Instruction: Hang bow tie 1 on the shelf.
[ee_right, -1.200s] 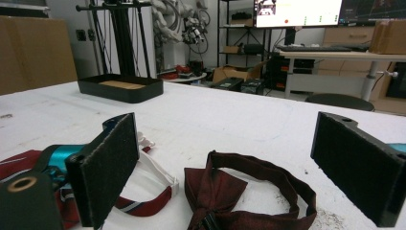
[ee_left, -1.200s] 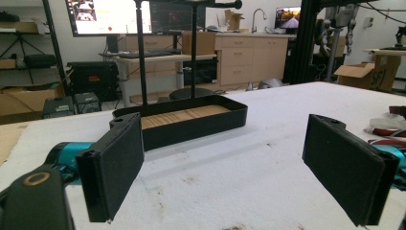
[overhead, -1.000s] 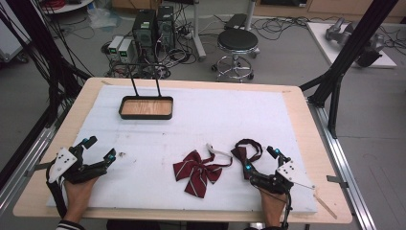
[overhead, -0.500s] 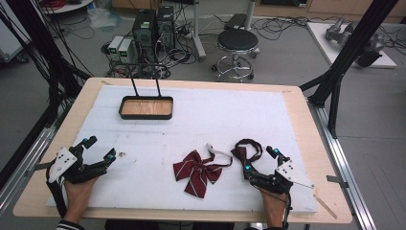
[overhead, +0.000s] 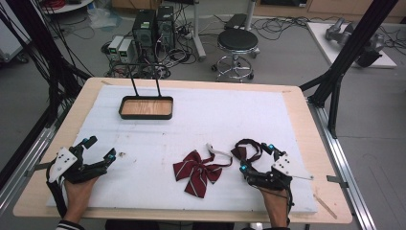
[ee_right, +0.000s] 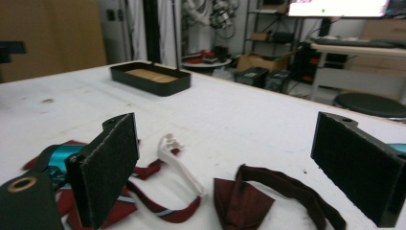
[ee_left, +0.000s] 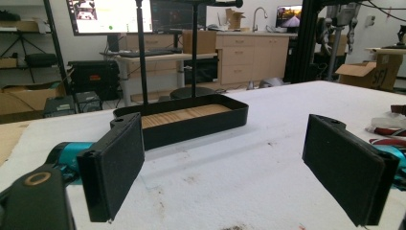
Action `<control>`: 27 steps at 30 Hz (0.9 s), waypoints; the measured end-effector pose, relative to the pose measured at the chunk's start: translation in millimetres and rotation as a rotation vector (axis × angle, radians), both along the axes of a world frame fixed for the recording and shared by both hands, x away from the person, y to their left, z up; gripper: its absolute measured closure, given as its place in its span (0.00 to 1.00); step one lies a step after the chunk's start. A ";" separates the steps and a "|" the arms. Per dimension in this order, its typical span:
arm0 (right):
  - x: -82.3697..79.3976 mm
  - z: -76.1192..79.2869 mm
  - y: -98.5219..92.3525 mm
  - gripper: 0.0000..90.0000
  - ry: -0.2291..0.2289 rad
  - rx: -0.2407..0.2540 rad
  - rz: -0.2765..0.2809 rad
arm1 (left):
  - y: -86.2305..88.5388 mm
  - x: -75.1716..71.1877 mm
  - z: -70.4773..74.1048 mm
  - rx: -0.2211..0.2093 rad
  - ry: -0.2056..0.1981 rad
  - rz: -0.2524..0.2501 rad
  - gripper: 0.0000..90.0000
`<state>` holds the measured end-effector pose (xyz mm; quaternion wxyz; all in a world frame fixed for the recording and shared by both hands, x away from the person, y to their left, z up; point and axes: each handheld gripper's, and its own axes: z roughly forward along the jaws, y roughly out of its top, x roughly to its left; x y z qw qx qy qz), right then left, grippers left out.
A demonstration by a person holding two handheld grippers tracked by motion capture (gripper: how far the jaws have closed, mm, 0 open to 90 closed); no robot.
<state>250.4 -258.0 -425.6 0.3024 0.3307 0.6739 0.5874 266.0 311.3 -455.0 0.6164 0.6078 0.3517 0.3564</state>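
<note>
— Fingers? 
— Both pairs spread wide, empty. The right gripper (overhead: pixel 257 157) sits just beside the bow tie (overhead: pixel 198 171), its strap (ee_right: pixel 268 191) between the fingers. 
— Any change? 
— None; the left gripper (overhead: pixel 98 148) idles well apart, near the tray (overhead: pixel 146 107) side of the desk (overhead: pixel 297 96). Grasp not begun.

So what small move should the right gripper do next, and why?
Probably ease the right gripper forward and down onto the strap. Its jaws stand open, the dark strap lies between them on the white mat, and nothing is held yet.
</note>
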 end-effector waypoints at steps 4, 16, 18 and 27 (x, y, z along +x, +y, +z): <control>-0.1 11.4 5.2 0.09 0.037 -0.015 0.073 | 0.0 -0.3 -0.1 -0.002 -0.002 0.003 0.16; 8.2 34.6 31.1 0.09 0.130 -0.190 0.237 | 0.0 -0.3 -0.1 -0.004 -0.002 0.006 0.16; 10.7 34.9 36.3 0.09 0.148 -0.210 0.268 | 0.0 -0.3 -0.1 -0.004 -0.002 0.007 0.16; 18.7 34.5 57.7 0.16 0.219 -0.298 0.375 | 0.0 -0.4 -0.1 -0.002 -0.002 0.006 0.16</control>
